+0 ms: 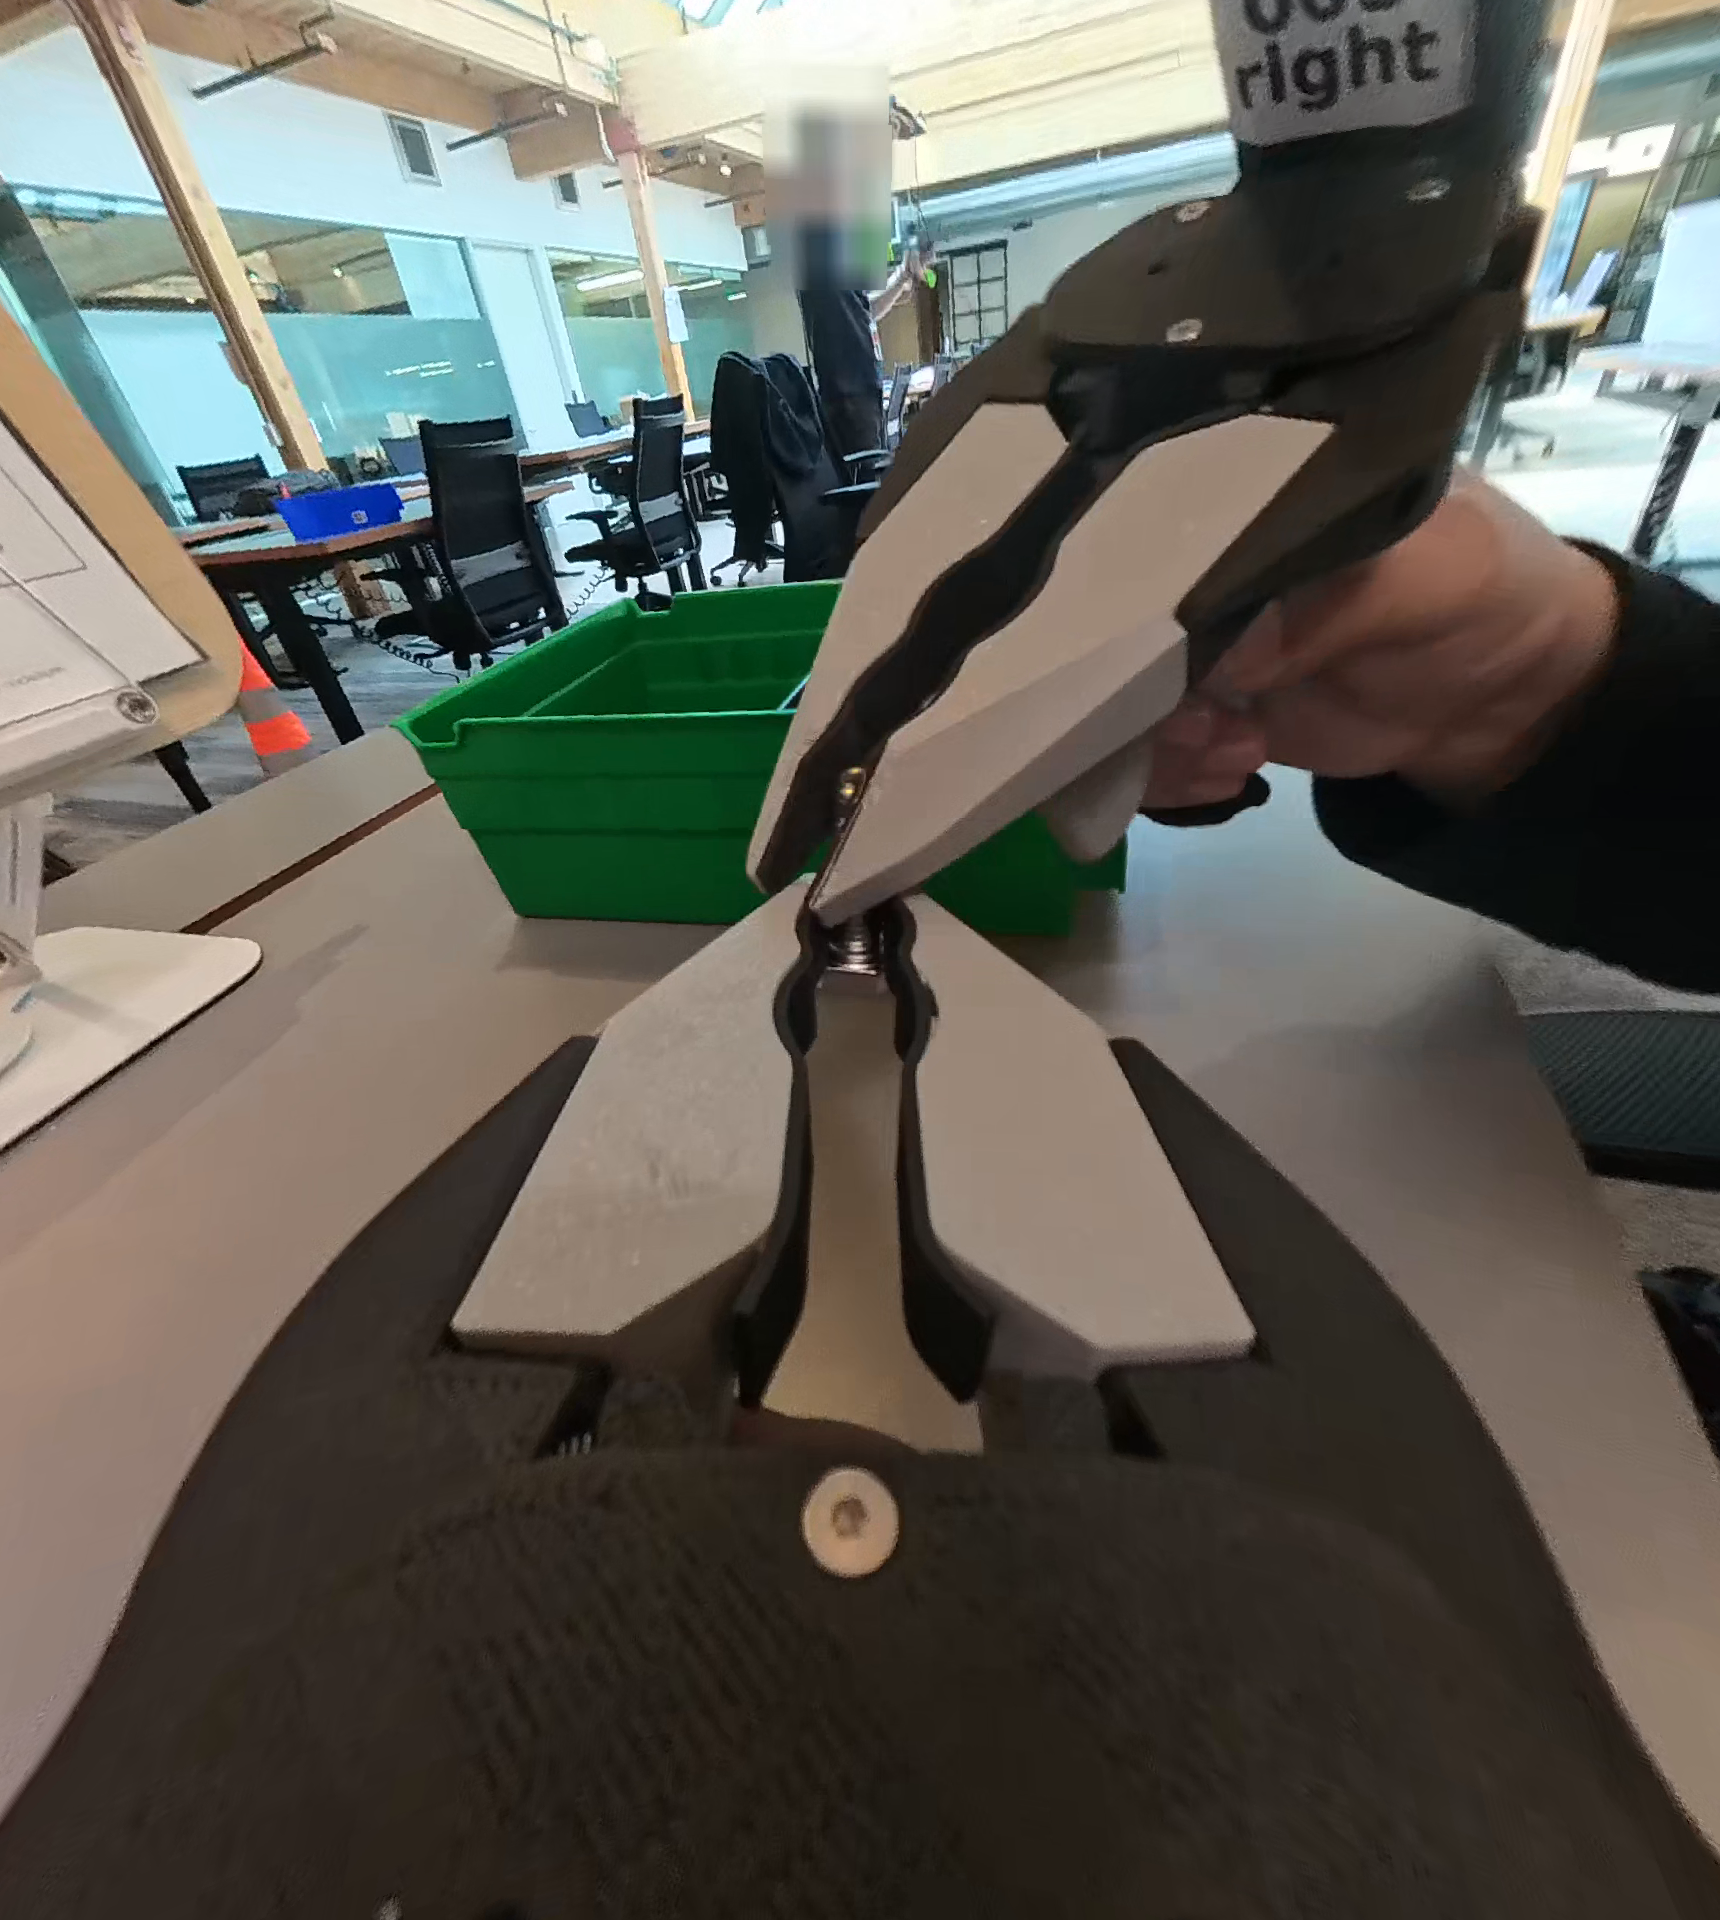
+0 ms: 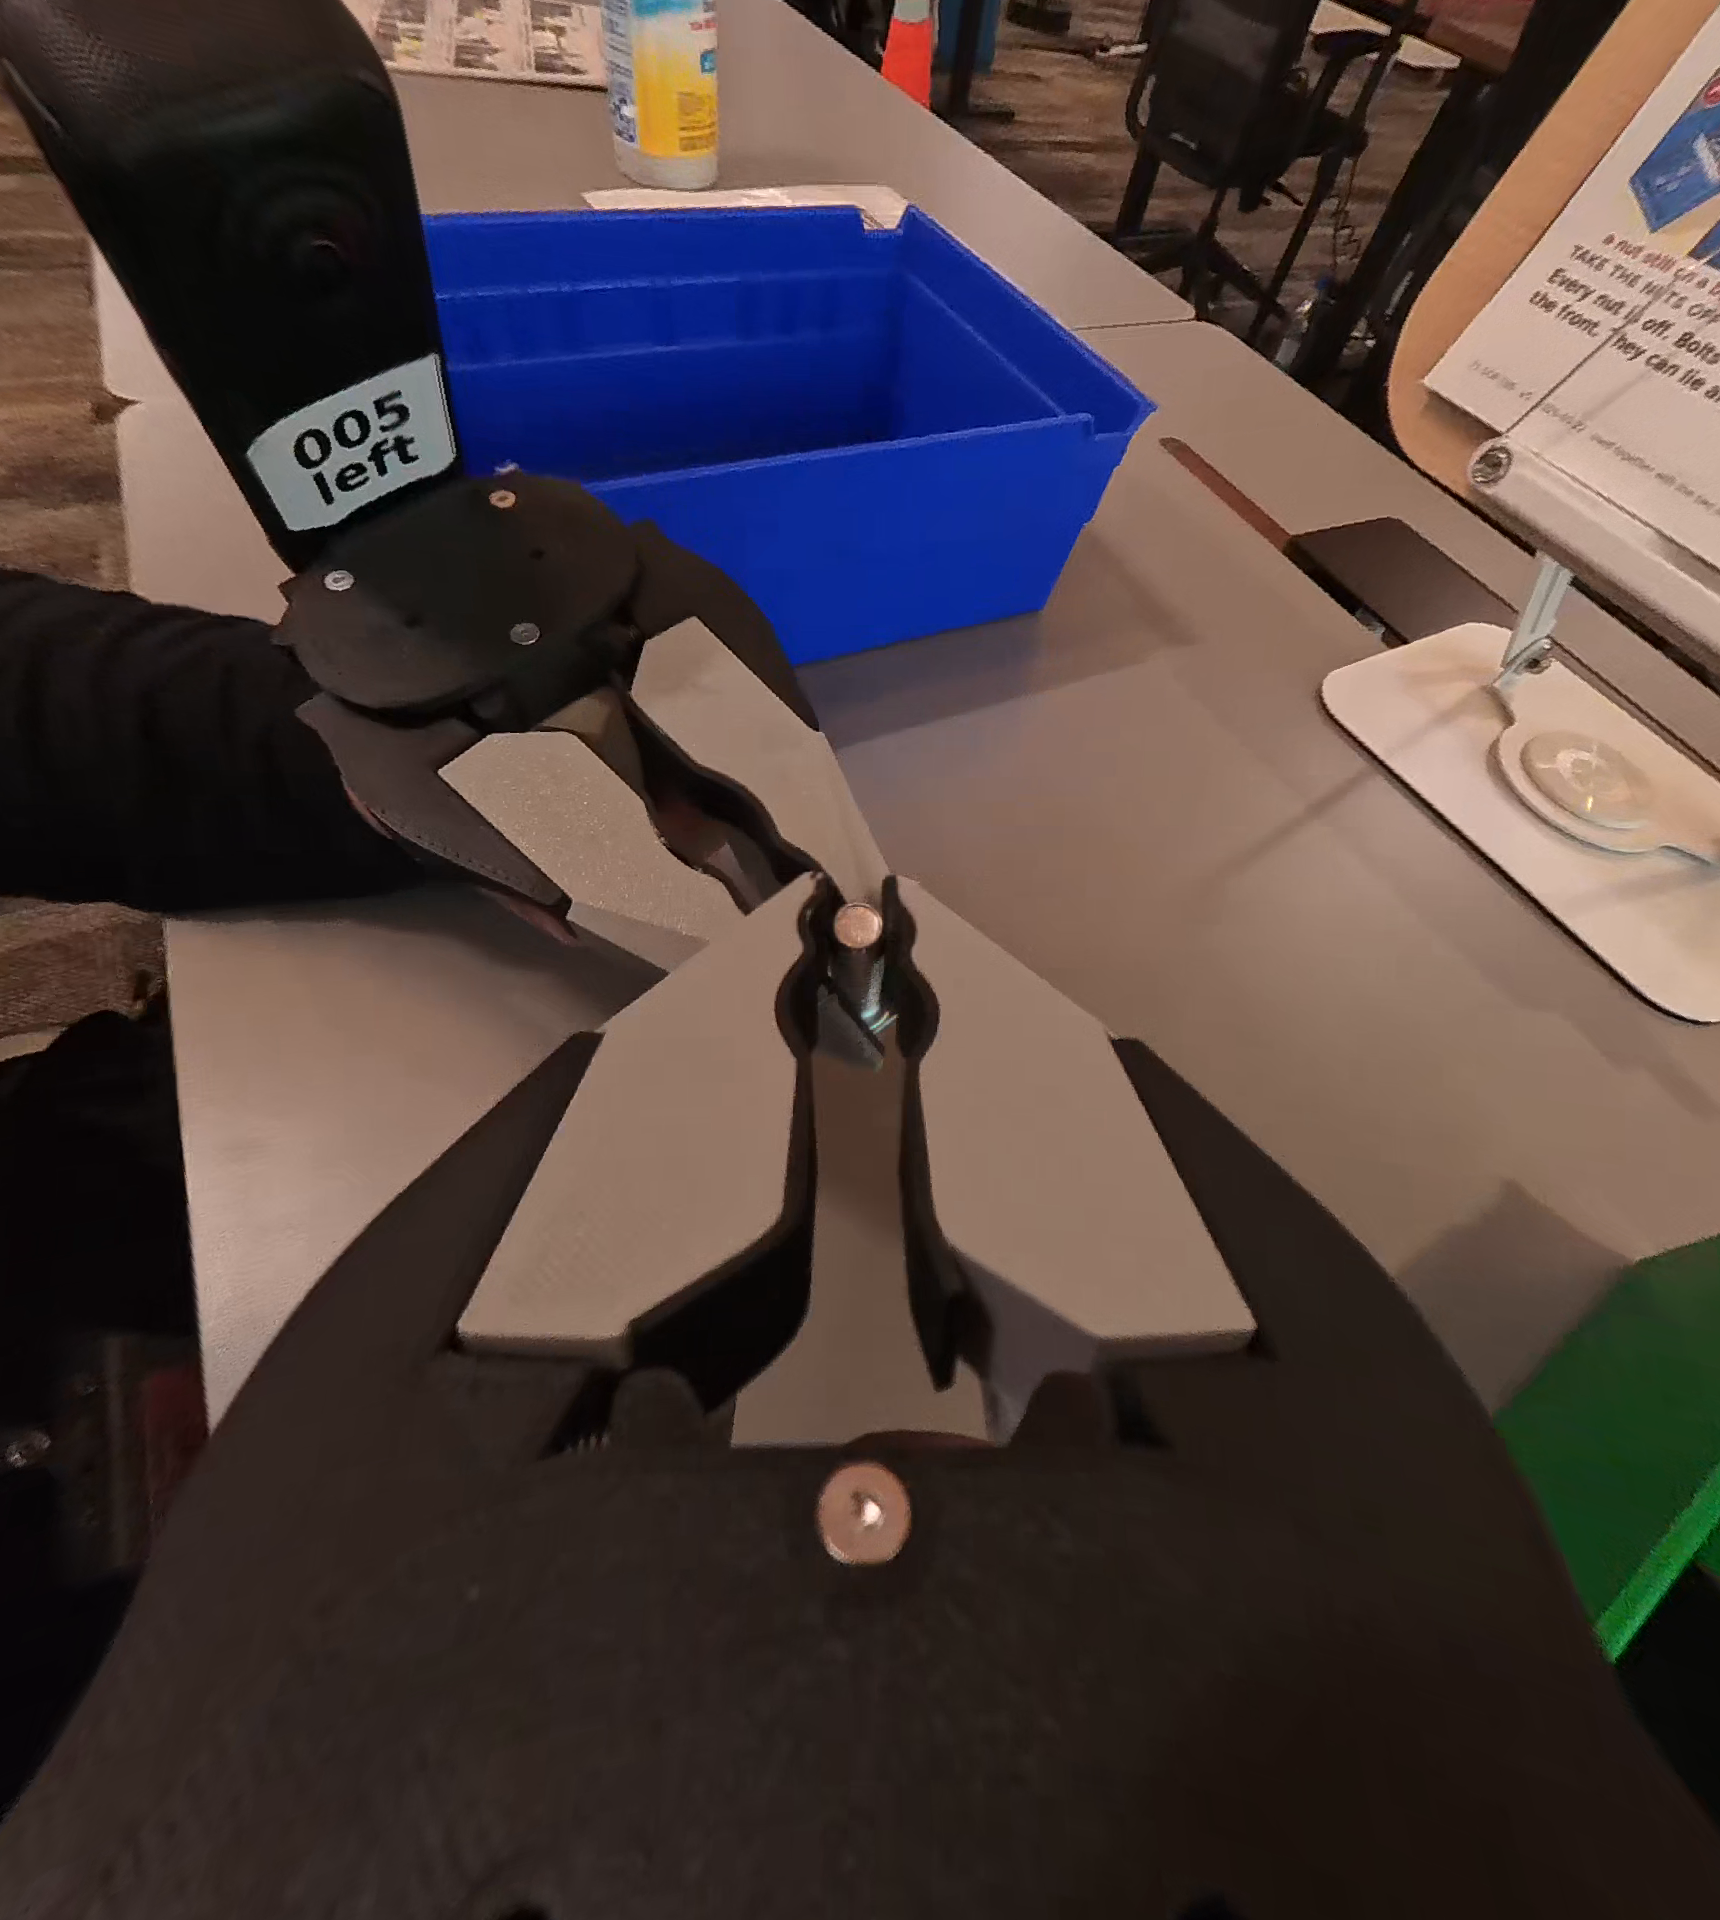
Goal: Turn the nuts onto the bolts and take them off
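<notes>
Both grippers meet above the grey table (image 2: 1251, 831), with a single bolt (image 2: 861, 971) between them. My right gripper (image 2: 856, 935) is pinched on the bolt: in the right wrist view its round end points toward me at 12 o'clock between my fingertips, and a nut (image 2: 861, 1023) sits on the thread just below it. My left gripper (image 1: 854, 951) is likewise closed on threaded metal at its tips, though whether on nut or shank I cannot tell. I judge the steel parts light, rigid and slippery, so I would hold the nut by its flats and the bolt by its head. The blue bin (image 2: 835, 540) lies at 12 o'clock and the green bin (image 1: 627, 810) at 5 o'clock.
</notes>
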